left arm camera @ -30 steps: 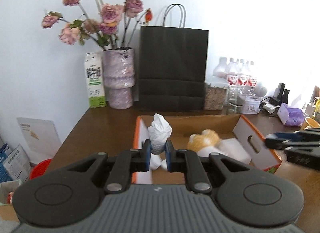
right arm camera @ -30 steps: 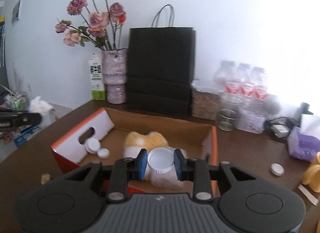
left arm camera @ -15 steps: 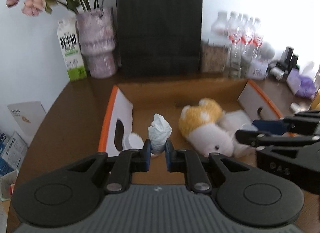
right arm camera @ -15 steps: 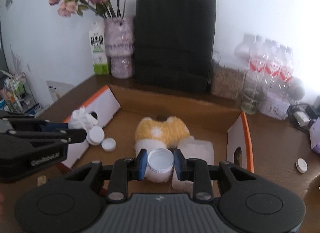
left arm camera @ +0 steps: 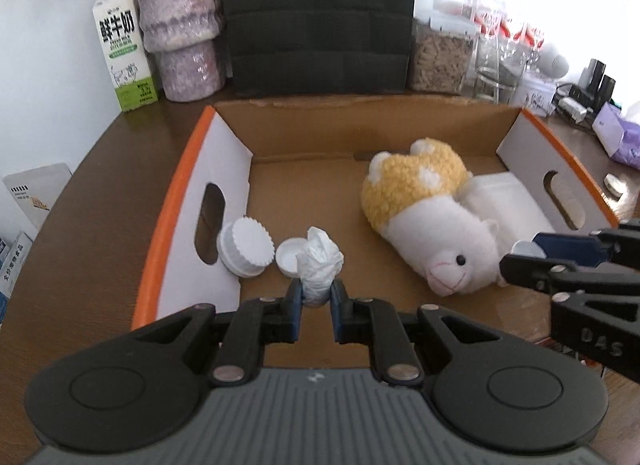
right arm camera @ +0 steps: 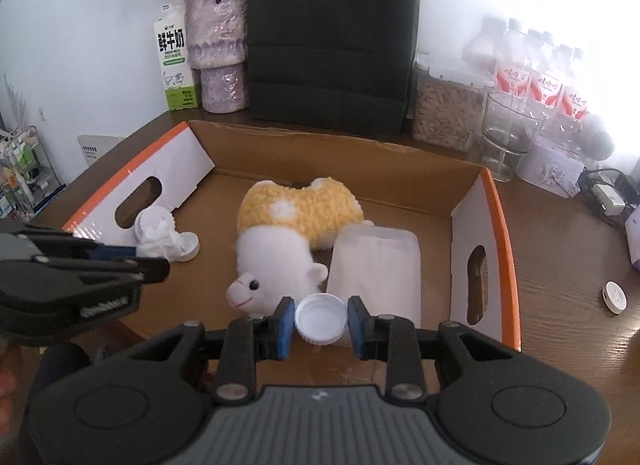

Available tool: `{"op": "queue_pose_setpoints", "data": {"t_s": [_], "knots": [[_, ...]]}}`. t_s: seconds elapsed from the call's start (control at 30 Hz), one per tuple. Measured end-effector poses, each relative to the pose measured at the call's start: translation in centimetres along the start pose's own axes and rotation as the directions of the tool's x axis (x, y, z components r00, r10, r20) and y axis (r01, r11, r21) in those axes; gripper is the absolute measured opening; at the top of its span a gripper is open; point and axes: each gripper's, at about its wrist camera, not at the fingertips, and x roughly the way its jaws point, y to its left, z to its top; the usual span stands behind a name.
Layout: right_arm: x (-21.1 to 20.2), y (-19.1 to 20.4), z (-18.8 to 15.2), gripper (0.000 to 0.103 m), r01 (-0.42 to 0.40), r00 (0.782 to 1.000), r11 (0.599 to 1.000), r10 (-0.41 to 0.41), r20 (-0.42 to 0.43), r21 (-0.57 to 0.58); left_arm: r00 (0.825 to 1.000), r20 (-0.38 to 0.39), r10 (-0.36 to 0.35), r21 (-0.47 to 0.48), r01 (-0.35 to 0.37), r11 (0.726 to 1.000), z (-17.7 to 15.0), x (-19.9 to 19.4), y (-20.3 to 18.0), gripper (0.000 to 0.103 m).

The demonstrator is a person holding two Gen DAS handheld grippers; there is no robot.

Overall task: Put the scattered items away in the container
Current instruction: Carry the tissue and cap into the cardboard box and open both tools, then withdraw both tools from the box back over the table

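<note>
In the left wrist view we see our left gripper (left arm camera: 316,299) at lower centre, its blue pads pinched tight on the base of a crumpled white tissue (left arm camera: 319,263). The wad stands upright, long axis running up the frame, its twisted tip pointing toward the far wall of the cardboard box (left arm camera: 352,111). It hangs over the box floor near the left wall, just in front of a small white cap (left arm camera: 287,259) lying open side up, which sits beside a larger ribbed white lid (left arm camera: 244,247) leaning on that wall.

In the right wrist view our right gripper (right arm camera: 320,323) sits at lower centre, partly closed, its pads clamping a white bottle cap (right arm camera: 320,319) by the rim (hollow side facing the camera). It is over the near edge of the box, right in front of the plush lamb (right arm camera: 288,241).

The lamb lies on its side in the middle of the box, long axis running diagonally, pink muzzle pointing to the lower left of this frame and yellow woolly back toward the far wall. A flat translucent white pouch (right arm camera: 376,269) lies against it on the right, lengthwise toward the camera.

A round white disc (right arm camera: 615,297) rests on the brown table (right arm camera: 568,265) at right, outside the box.
</note>
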Motion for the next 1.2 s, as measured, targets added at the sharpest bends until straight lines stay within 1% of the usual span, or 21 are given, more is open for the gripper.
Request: {"op": "queue_pose_setpoints", "data": {"t_s": [0.13, 0.23, 0.43, 0.5, 0.53, 0.57, 0.6, 0.67, 0.7, 0.73, 0.77, 0.83, 0.9, 0.97, 1.0, 1.07, 1.2], "knots": [[-0.1, 0.1, -0.2, 0.027, -0.039, 0.999, 0.999, 0.038, -0.022, -0.001, 1.0, -0.019, 0.0, -0.002, 0.0, 1.0, -0.2, 0.6, 0.0, 0.015], [0.2, 0.5, -0.3, 0.027, -0.023, 0.999, 1.0, 0.022, -0.026, -0.019, 1.0, -0.024, 0.001, 0.001, -0.001, 1.0, -0.2, 0.8, -0.1, 0.015], [0.9, 0.4, -0.4, 0.027, -0.02, 0.999, 1.0, 0.019, -0.039, -0.005, 1.0, -0.026, 0.018, 0.017, -0.017, 1.0, -0.2, 0.9, -0.5, 0.017], [0.7, 0.4, -0.4, 0.033, -0.01, 0.999, 1.0, 0.01, -0.033, -0.008, 0.999, -0.019, 0.028, 0.027, -0.028, 0.999, -0.2, 0.7, -0.6, 0.019], [0.5, 0.4, -0.4, 0.043, -0.008, 1.0, 1.0, 0.008, -0.028, -0.008, 0.999, -0.014, 0.033, 0.03, -0.033, 0.999, -0.2, 0.5, -0.6, 0.022], [0.3, 0.4, -0.4, 0.055, -0.006, 1.0, 1.0, 0.006, -0.021, -0.007, 0.999, -0.01, 0.036, 0.032, -0.036, 0.999, -0.2, 0.4, -0.6, 0.028], [0.1, 0.5, -0.4, 0.06, -0.002, 1.0, 1.0, 0.002, -0.01, -0.009, 0.999, -0.001, 0.041, 0.036, -0.041, 0.998, -0.2, 0.2, -0.6, 0.031], [-0.4, 0.5, -0.3, 0.072, 0.017, 1.0, 1.0, -0.017, 0.007, -0.016, 0.998, 0.024, 0.058, 0.049, -0.059, 0.997, -0.3, -0.4, -0.7, 0.042], [-0.8, 0.6, -0.2, 0.076, 0.028, 0.999, 0.999, -0.028, 0.019, -0.017, 0.997, 0.039, 0.065, 0.053, -0.067, 0.996, -0.3, -0.8, -0.7, 0.044], [-1.1, 0.6, -0.2, 0.082, 0.035, 0.999, 0.999, -0.034, 0.03, -0.017, 0.996, 0.053, 0.067, 0.054, -0.07, 0.996, -0.3, -1.2, -0.7, 0.051], [-1.4, 0.6, -0.1, 0.09, 0.04, 0.998, 0.999, -0.039, 0.041, -0.015, 0.995, 0.065, 0.069, 0.051, -0.073, 0.996, -0.2, -1.6, -0.7, 0.06], [-2.1, 0.6, -0.1, 0.093, 0.06, 0.996, 0.998, -0.059, 0.06, -0.004, 0.993, 0.09, 0.081, 0.035, -0.085, 0.996, -0.2, -2.5, -0.5, 0.07], [-2.8, 0.7, -0.2, 0.094, 0.086, 0.994, 0.996, -0.086, 0.071, 0.001, 0.989, 0.113, 0.095, 0.03, -0.099, 0.995, -0.3, -3.3, -0.5, 0.074], [-3.4, 0.6, -0.2, 0.101, 0.091, 0.993, 0.996, -0.091, 0.078, 0.003, 0.986, 0.129, 0.104, 0.03, -0.109, 0.994, -0.3, -3.9, -0.4, 0.098], [-3.8, 0.6, -0.3, 0.102, 0.094, 0.992, 0.995, -0.095, 0.088, 0.009, 0.981, 0.145, 0.126, 0.023, -0.131, 0.991, -0.3, -4.3, -0.4, 0.103], [-4.6, 0.6, -0.4, 0.103, 0.096, 0.99, 0.995, -0.097, 0.101, 0.015, 0.974, 0.179, 0.138, 0.016, -0.143, 0.99, -0.5, -5.1, -0.3, 0.103], [-6.2, 0.8, -0.8, 0.103, 0.089, 0.988, 0.996, -0.091, 0.128, 0.018, 0.975, 0.188, 0.121, -0.019, -0.119, 0.993, -0.7, -6.3, 0.2, 0.103]]}}
